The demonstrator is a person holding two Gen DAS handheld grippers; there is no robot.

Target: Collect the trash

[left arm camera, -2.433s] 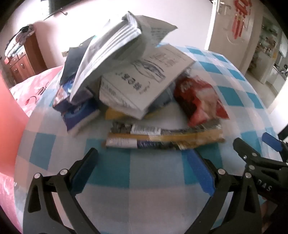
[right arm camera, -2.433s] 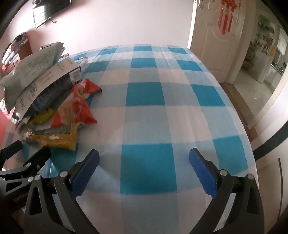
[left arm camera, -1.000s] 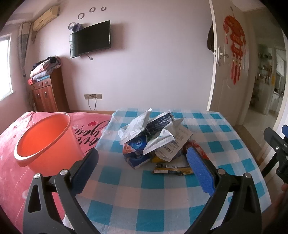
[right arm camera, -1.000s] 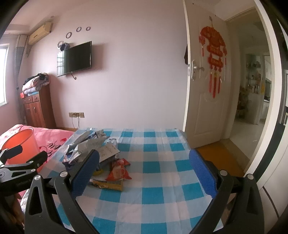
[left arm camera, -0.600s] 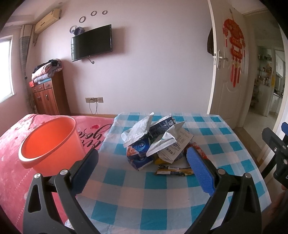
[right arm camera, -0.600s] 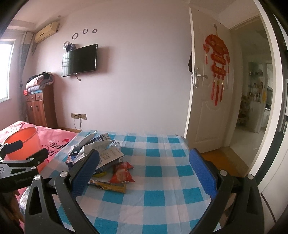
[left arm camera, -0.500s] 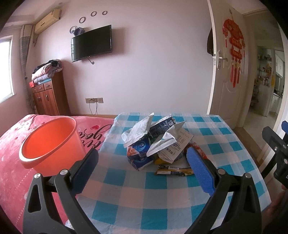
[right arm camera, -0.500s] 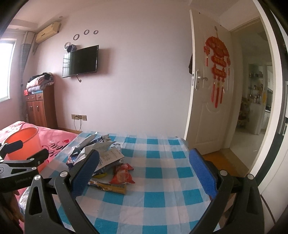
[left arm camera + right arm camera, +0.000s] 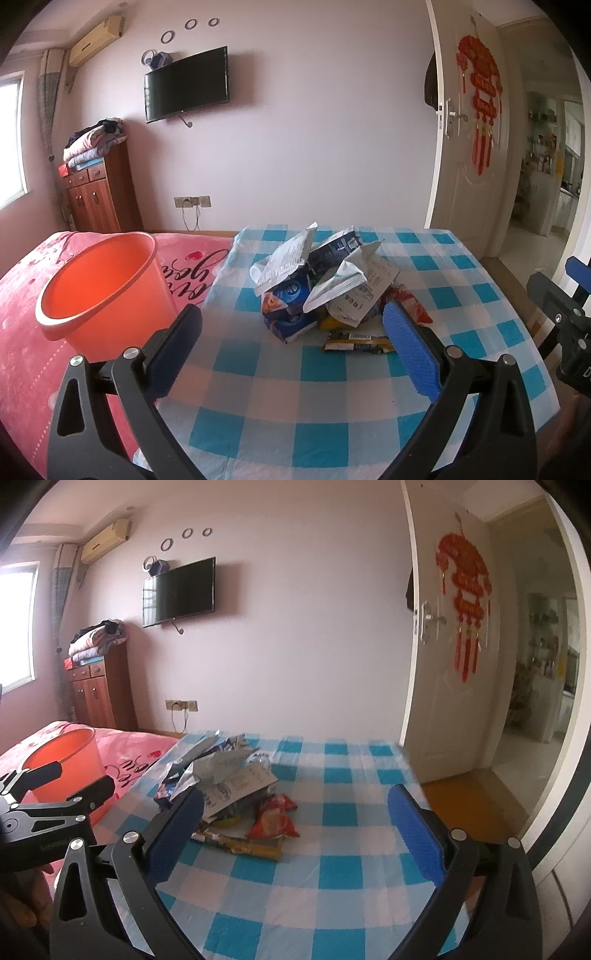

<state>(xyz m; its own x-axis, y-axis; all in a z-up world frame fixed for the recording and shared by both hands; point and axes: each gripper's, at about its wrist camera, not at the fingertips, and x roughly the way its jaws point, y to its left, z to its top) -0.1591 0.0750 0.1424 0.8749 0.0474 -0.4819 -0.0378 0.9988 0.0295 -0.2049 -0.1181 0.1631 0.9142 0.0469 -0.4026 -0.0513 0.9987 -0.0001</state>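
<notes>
Left tool (image 9: 291, 341): jaws spread wide, holding nothing, raised above the near edge of the counter (image 9: 332, 417).
Right tool (image 9: 295, 825): likewise spread wide and empty, off to the right of the left one.
Trash pile (image 9: 325, 291): crumpled papers, blue cartons, a red snack bag (image 9: 273, 818) and a yellow wrapper (image 9: 356, 341), heaped mid-counter on the blue checked cloth.
Orange bucket (image 9: 99, 291): upright on the pink bed (image 9: 22, 317), left of the counter, apart from the pile.
</notes>
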